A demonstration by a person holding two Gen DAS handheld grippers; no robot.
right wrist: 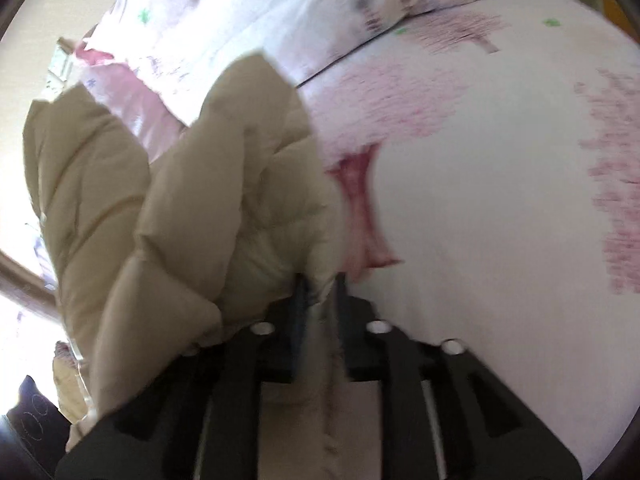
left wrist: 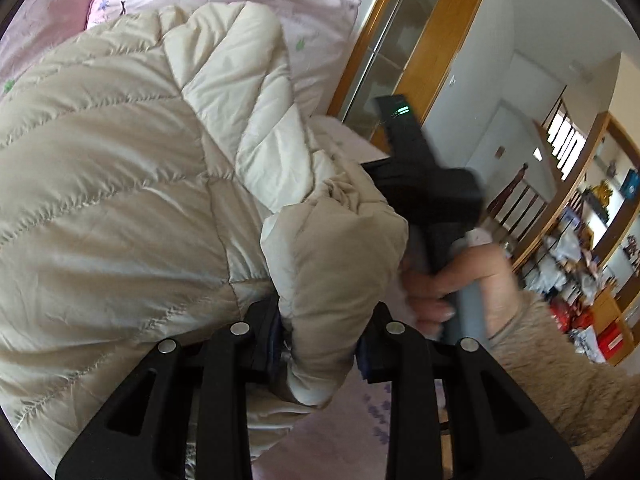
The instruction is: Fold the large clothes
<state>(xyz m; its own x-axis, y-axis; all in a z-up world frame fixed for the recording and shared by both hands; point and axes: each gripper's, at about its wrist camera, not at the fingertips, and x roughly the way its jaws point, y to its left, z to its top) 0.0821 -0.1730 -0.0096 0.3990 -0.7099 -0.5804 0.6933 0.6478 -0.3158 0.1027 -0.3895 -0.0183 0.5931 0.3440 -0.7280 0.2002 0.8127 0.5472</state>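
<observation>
Beige and puffy, the coat (left wrist: 132, 168) lies bunched on the pink bed (left wrist: 48, 20) in the left view, and the left gripper (left wrist: 320, 344) pinches a fat fold of it at the near edge, while a hand (left wrist: 432, 292) just to the right holds the other black tool. In the right view, which is blurry, the right gripper (right wrist: 320, 292) has its jaws squeezed narrow on a thin edge of the coat (right wrist: 224, 184), with the bare bed (right wrist: 500, 200) to the right. To fold well, I think both grips should stay tight and move together, so the slippery coat lands flat.
</observation>
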